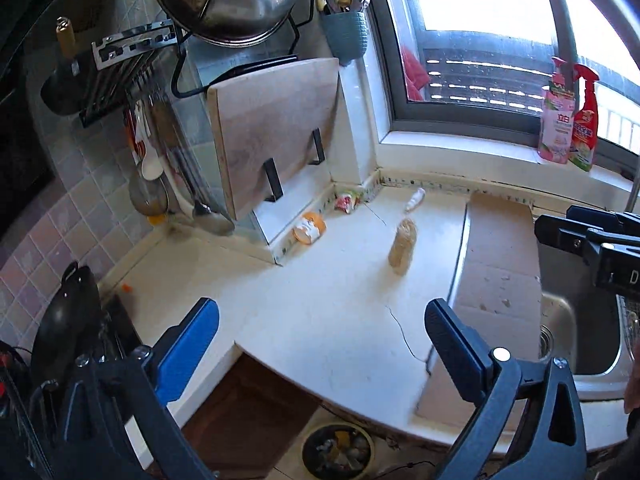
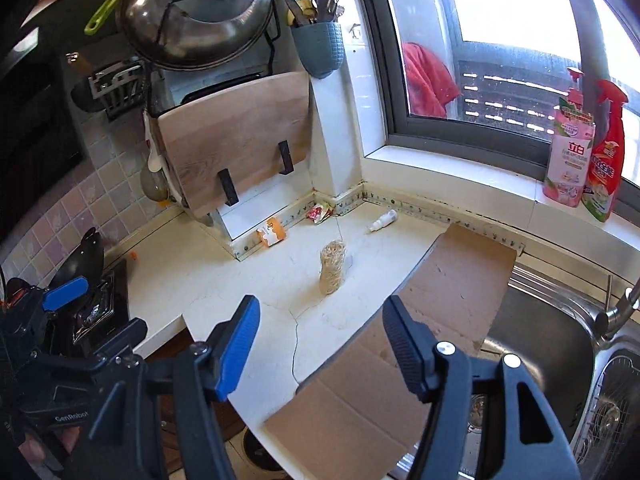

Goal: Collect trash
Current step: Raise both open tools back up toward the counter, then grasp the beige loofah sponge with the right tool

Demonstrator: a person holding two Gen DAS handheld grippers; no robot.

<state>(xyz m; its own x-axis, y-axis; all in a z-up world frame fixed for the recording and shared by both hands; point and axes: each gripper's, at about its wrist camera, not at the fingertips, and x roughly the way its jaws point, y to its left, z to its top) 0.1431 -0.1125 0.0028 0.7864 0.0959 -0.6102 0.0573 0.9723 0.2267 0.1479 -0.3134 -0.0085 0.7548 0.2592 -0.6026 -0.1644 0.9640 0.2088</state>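
Trash lies on the white counter (image 1: 320, 312): an orange packet (image 1: 309, 229) (image 2: 272, 234), a crumpled red-and-white wrapper (image 1: 346, 201) (image 2: 319, 213) in the corner, and a small white bottle (image 1: 415, 199) (image 2: 384, 221) on its side. A beige roll of twine (image 1: 403, 251) (image 2: 332, 266) stands mid-counter. My left gripper (image 1: 322, 312) is open and empty above the counter's front. My right gripper (image 2: 322, 306) is also open, with nothing between its fingers. A bin (image 1: 338, 450) with scraps sits on the floor below.
A flat cardboard sheet (image 2: 400, 360) lies over the counter's right end and the steel sink (image 2: 552, 344). A wooden cutting board (image 1: 276, 128) stands in a rack at the back. A black wok (image 1: 66, 320) sits at the left. Two spray bottles (image 2: 584, 152) stand on the sill.
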